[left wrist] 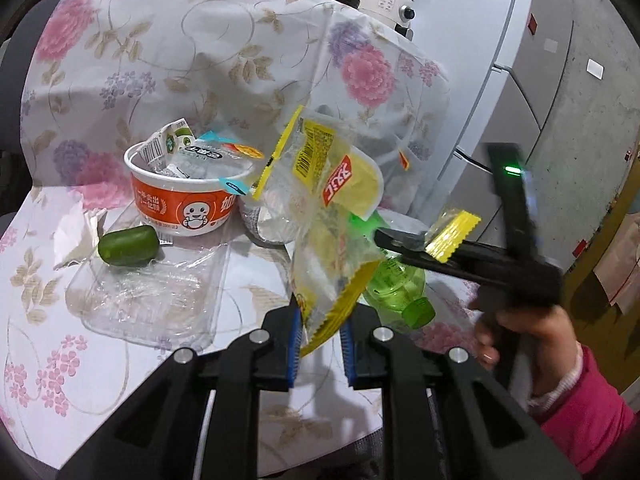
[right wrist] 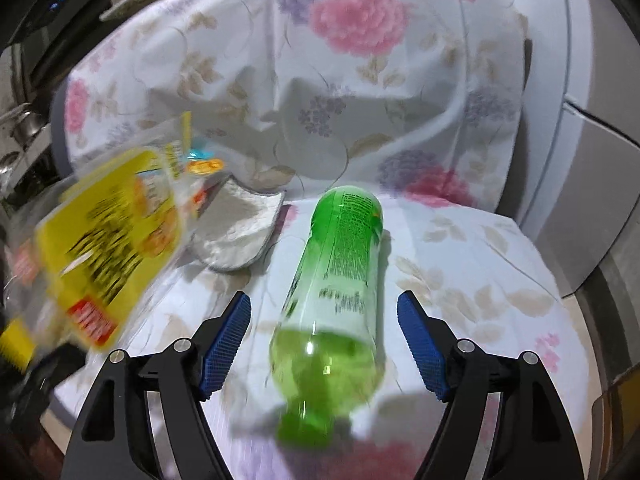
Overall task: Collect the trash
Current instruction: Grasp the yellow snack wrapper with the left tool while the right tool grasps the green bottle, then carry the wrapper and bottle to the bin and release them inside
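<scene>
Your left hand-held gripper (left wrist: pixel 320 344), at the bottom centre of the left view, is pinched onto the lower corner of a yellow-and-clear wrapper (left wrist: pixel 332 216), which hangs up through the middle of the frame. Your right hand-held gripper (right wrist: pixel 324 344) is spread wide with nothing between its blue pads (right wrist: pixel 226 346); in the right view the green bottle (right wrist: pixel 336 288) lies on its side on the floral surface (right wrist: pixel 480 272) between them, cap toward the camera, touching neither pad.

In the left view an orange cup (left wrist: pixel 188 196) stuffed with packets sits centre left. A green lump (left wrist: pixel 128 246) lies just below it, at the edge of a clear tray (left wrist: pixel 152 296). A white cloth (right wrist: pixel 240 228) rests left of the bottle in the right view.
</scene>
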